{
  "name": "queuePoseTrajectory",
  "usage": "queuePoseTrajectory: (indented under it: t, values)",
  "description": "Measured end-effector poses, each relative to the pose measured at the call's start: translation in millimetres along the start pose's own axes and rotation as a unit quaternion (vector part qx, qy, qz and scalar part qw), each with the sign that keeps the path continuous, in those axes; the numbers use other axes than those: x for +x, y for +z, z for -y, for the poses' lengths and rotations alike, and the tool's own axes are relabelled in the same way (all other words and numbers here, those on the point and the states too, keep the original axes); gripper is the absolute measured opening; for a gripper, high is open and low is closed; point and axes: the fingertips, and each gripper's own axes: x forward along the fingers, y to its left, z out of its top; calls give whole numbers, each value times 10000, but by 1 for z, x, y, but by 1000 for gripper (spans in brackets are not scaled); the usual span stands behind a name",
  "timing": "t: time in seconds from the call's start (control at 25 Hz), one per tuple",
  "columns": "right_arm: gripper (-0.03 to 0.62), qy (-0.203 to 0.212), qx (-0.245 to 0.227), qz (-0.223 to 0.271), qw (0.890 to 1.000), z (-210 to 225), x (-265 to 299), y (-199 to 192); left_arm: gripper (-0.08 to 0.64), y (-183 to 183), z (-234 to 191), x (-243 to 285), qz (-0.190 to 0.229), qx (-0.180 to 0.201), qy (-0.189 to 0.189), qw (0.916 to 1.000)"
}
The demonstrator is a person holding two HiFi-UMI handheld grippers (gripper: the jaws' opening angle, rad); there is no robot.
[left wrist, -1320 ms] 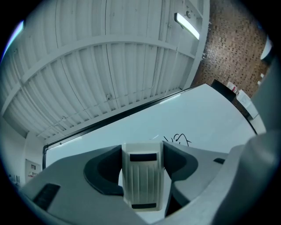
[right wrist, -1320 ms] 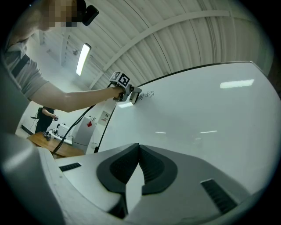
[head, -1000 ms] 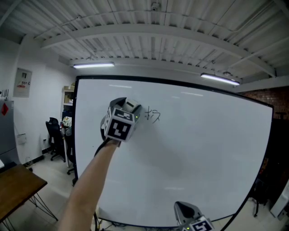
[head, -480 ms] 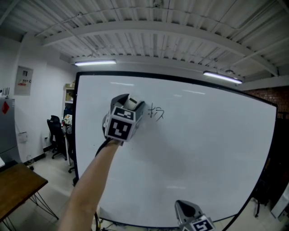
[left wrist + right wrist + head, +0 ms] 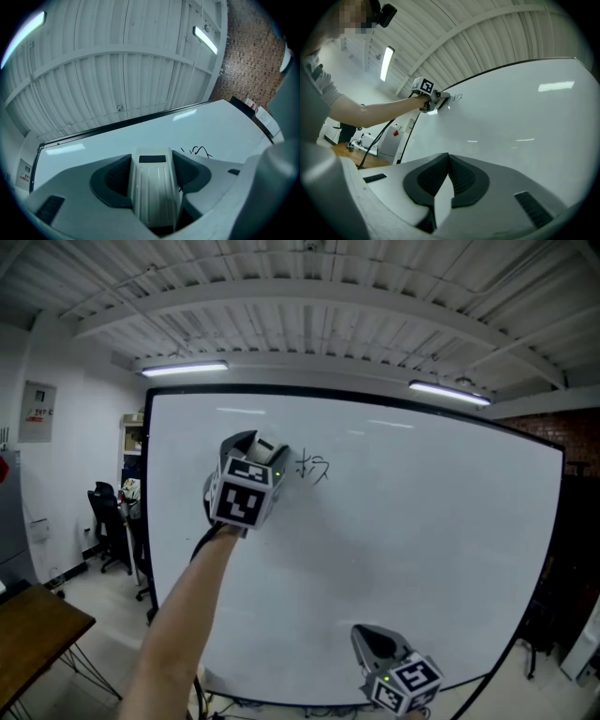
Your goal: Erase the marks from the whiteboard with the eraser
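Faced a large whiteboard [image 5: 403, 549], upright, glossy white inside a thin black frame, filling most of the head view. Noted pale streaks on it from the ceiling's strip lights [image 5: 185, 368], and otherwise bare white over nearly the whole surface.

Saw the left gripper [image 5: 269, 460] held up on an outstretched bare arm [image 5: 183, 624] at the board's upper left part, marker cube toward the camera. Found its jaws standing wide and clamped on the eraser [image 5: 153, 187], the dark pads pressing both long sides. Could not tell whether the eraser's far end touched the board or stopped just short of it.

Saw the right gripper [image 5: 449, 161] low at the bottom edge of the head view, before the board's lower middle and well below the left one. Found its jaws closed, the ridged pads meeting at the tips with nothing between them.

Made out the eraser as a pale off-white block with lengthwise ribs and a small dark rectangle near its far end, pointing at the board.

Picked out the marks [image 5: 314, 468] last: a small black scribble of a few strokes, high on the board, just right of the eraser's tip.
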Motion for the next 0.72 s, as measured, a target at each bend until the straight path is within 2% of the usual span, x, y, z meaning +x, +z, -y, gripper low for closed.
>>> queuePoseTrajectory:
  t: [0.32, 0.72]
  values:
    - [-11, 75, 207, 14, 9998, 0, 22, 26, 262, -1, 3, 0, 7, 19, -59, 10000]
    - [-11, 374, 114, -23, 9992, -14, 43, 36, 262, -5, 6, -2, 61, -20, -126, 9999]
